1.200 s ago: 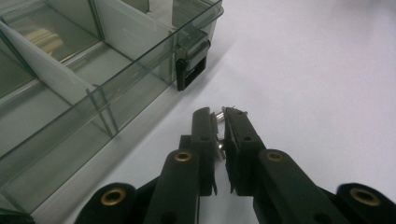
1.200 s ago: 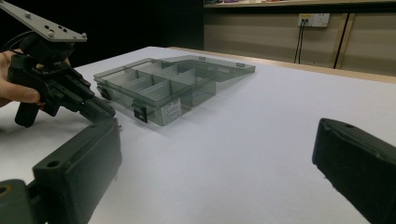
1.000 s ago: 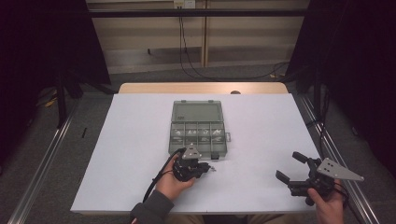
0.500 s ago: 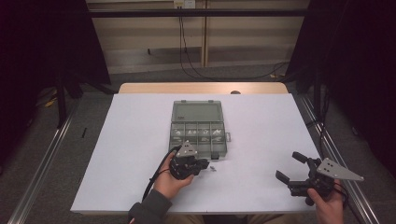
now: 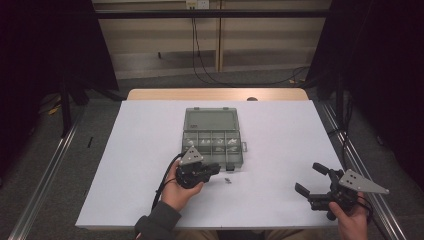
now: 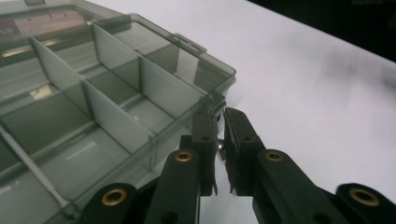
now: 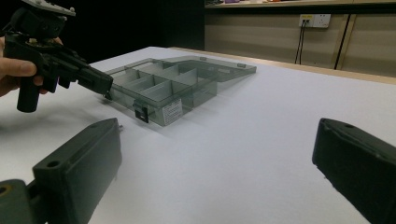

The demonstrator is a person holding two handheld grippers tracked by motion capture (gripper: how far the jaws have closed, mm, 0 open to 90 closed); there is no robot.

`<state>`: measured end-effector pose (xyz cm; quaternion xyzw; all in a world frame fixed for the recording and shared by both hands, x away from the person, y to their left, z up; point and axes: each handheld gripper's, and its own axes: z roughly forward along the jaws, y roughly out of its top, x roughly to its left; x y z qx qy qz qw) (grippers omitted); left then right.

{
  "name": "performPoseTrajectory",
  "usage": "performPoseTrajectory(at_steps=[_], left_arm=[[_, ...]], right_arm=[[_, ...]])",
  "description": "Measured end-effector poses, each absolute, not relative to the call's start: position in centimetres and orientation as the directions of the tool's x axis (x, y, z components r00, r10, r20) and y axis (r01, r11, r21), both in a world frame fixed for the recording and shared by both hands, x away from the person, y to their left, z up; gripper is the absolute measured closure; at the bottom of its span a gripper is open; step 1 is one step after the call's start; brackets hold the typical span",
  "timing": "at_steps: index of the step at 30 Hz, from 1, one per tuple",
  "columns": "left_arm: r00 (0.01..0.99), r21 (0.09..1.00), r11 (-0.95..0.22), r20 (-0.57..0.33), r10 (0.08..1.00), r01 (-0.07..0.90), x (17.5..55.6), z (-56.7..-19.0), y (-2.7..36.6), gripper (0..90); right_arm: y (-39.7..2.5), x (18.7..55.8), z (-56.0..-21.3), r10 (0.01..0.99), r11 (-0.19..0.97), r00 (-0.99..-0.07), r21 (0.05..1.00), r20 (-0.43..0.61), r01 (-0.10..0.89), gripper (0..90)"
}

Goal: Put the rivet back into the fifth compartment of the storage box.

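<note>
- White tabletop (image 5: pixel 280 150) under dim light, dark curtains either side, and the smoky transparent plastic compartment box (image 5: pixel 213 136) lies mid-table with its lid laid open away from the person
- High view: left gripper (image 5: pixel 214 169) sits right at the box's near edge, with a tiny metal screw (image 5: pixel 228 180) loose on the sheet just beside it; right gripper (image 5: pixel 311 181) waits well apart, near the right front corner, jaws spread wide
- Left gripper view: jaws nearly together, pinching a small silvery part (image 6: pixel 219 147) at the box's near corner (image 6: pixel 212 100), beside the divided compartments; what the part is, too small to tell
- Right gripper view: its own jaws stand far apart with nothing between them, and the box (image 7: pixel 163 88) lies ahead with the left gripper (image 7: pixel 105 86) at its corner
- Judgement: that part looks light, hard and slippery, so best gripped across its middle; thin dividers leave narrow room for the drop, while open table lies all round the box
</note>
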<state>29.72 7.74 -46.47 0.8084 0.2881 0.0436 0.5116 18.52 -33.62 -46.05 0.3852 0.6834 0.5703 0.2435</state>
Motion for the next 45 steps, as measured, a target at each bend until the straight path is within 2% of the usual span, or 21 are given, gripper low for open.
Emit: performPoseTrajectory(at_steps=[23, 45], left_arm=[[0.775, 0.887, -0.230, -0.193, 0.601, 0.400, 31.2, -44.8, 11.0, 83.5], [0.688, 0.890, -0.206, -0.150, 0.710, 0.407, 32.4, -46.1, 13.7, 83.2]], right_arm=[[-33.6, 18.5, -46.1, 0.805, 0.056, -0.584, 0.967, 0.103, 0.248, 1.3], [-33.5, 18.5, -46.1, 0.804, 0.054, -0.585, 0.967, 0.106, 0.249, 1.3]])
